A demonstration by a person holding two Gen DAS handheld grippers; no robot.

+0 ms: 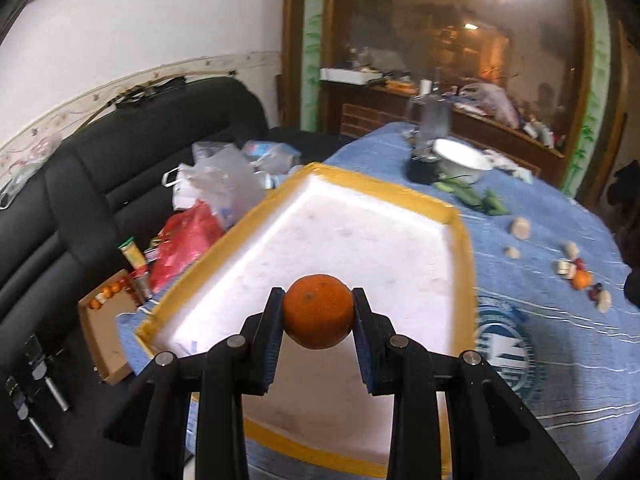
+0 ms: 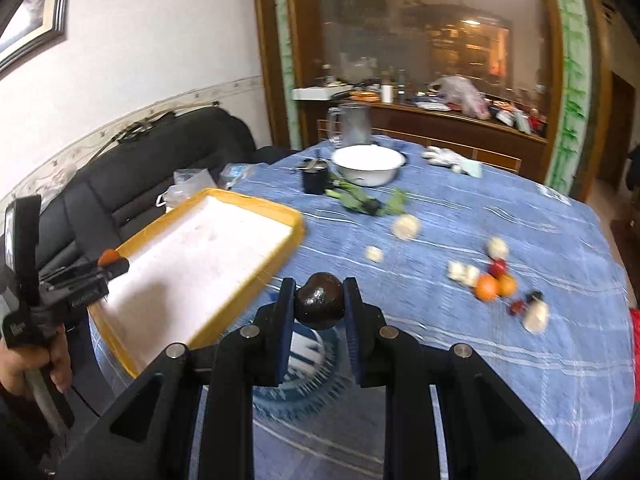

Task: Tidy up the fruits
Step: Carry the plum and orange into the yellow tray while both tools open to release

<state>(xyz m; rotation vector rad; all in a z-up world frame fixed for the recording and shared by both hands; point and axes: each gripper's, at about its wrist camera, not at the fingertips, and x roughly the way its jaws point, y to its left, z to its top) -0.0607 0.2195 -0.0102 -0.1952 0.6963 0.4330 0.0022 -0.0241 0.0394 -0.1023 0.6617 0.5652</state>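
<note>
Left claw (image 1: pixel 318 312) clenched on an orange (image 1: pixel 318 311), pads at opposite sides of its widest girth, carried above the near part of a white foam tray (image 1: pixel 360 240) with a yellow taped rim. Right claw (image 2: pixel 319 304) clenched on a dark, glossy avocado (image 2: pixel 320 305), held above the blue-clothed counter (image 2: pixel 520 360), just right of the tray's near right corner. Orange: judged firm, moderately light, dimpled rind giving good friction; grip across the equator, moderate force only, to avoid bruising. Avocado: judged denser, smooth skin possibly slippery, flesh liable to dent if ripe; grip across the broad body, not the tapered end. Both round, so likely to roll on release; set down low onto the tray floor, inside the rim. Tray judged light and easily shifted by a nudge. Remaining fruit (image 2: pixel 494 286) scattered on the right side of the counter: two orange pieces, small red pieces, several pale lumps, blurred and not identifiable. Farther back: green leafy stems (image 2: pixel 360 200), a white bowl (image 2: pixel 368 166), a glass jug (image 2: pixel 352 124). Cloth wrinkled, soft, uneven underfoot for rolling items. Left of the counter: a black sofa (image 1: pixel 120 152) with plastic bags (image 1: pixel 216 176). Far wall: a wood-framed glass cabinet (image 2: pixel 440 40) over a cluttered sideboard.
</note>
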